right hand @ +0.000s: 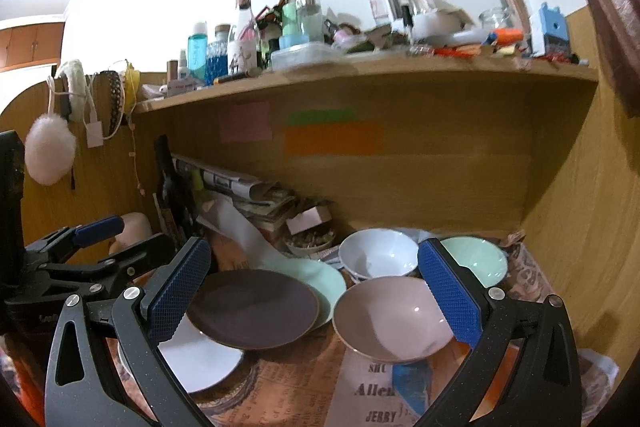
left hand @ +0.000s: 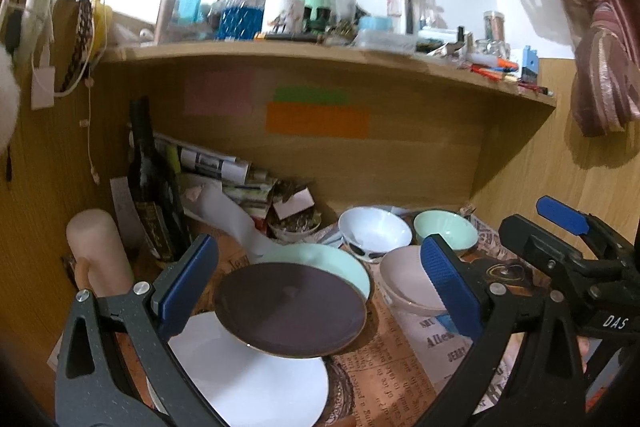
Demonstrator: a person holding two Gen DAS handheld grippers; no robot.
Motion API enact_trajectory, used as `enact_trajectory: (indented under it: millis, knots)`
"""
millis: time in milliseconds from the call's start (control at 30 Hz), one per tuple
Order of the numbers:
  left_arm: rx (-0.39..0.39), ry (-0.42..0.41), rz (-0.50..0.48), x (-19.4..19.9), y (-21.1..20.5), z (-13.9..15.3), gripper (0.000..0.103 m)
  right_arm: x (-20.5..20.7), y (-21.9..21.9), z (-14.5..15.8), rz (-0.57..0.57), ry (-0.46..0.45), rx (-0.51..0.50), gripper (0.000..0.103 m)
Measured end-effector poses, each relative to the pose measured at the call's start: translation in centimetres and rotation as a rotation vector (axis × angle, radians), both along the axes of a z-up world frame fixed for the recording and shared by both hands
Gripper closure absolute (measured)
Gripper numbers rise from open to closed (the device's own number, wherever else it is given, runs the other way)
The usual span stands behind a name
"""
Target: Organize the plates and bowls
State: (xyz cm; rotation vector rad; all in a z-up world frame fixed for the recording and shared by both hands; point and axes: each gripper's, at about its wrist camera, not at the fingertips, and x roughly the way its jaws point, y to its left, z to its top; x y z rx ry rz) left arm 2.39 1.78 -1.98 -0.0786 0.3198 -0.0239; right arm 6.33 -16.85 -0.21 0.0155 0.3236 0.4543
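Plates and bowls lay clustered on the newspaper-covered table (right hand: 280,399) under a cluttered wooden shelf (left hand: 320,53). The dark plate (left hand: 290,309) overlapped both the white plate (left hand: 256,383) in front and the mint plate (left hand: 320,259) behind. To the right sat the pink bowl (right hand: 394,319), with the white bowl (right hand: 376,257) and the mint bowl (right hand: 476,259) behind it, near the back panel. The left hand-held gripper (left hand: 320,291) hung above the plates, its jaws spread wide and holding nothing. The right hand-held gripper (right hand: 314,293) was likewise wide open and empty, its right pad in front of the pink bowl's rim. A dark bottle (left hand: 150,183) stood at the left beside stacked papers (left hand: 224,171).
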Motion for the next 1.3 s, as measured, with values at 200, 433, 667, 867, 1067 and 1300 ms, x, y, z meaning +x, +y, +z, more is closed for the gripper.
enact_trajectory:
  millis: [200, 433, 667, 867, 1067, 1300]
  knots:
    - [-0.002, 0.095, 0.035, 2.1, 2.1, -2.1, 0.000, 1.9, 1.5, -2.1, 0.010, 0.062, -0.018, 0.000]
    - [-0.005, 0.227, 0.059, 5.1, 5.3, -4.9, 0.002, 4.5, 2.9, -5.1, 0.060, 0.189, -0.019, 0.000]
    - [-0.021, 0.365, 0.066, 8.2, 8.7, -7.9, 0.019, 6.6, 5.1, -8.0, 0.082, 0.309, -0.063, 0.021]
    - [-0.048, 0.460, 0.061, 10.7, 10.9, -9.4, 0.029, 7.7, 6.2, -10.3, 0.093, 0.424, -0.071, 0.043]
    - [-0.064, 0.549, 0.014, 13.0, 11.7, -10.8, 0.044, 8.1, 6.8, -12.0, 0.064, 0.495, -0.106, 0.055]
    - [-0.100, 0.624, -0.038, 15.5, 11.9, -11.9, 0.060, 9.2, 7.1, -13.2, 0.039, 0.577, -0.092, 0.066]
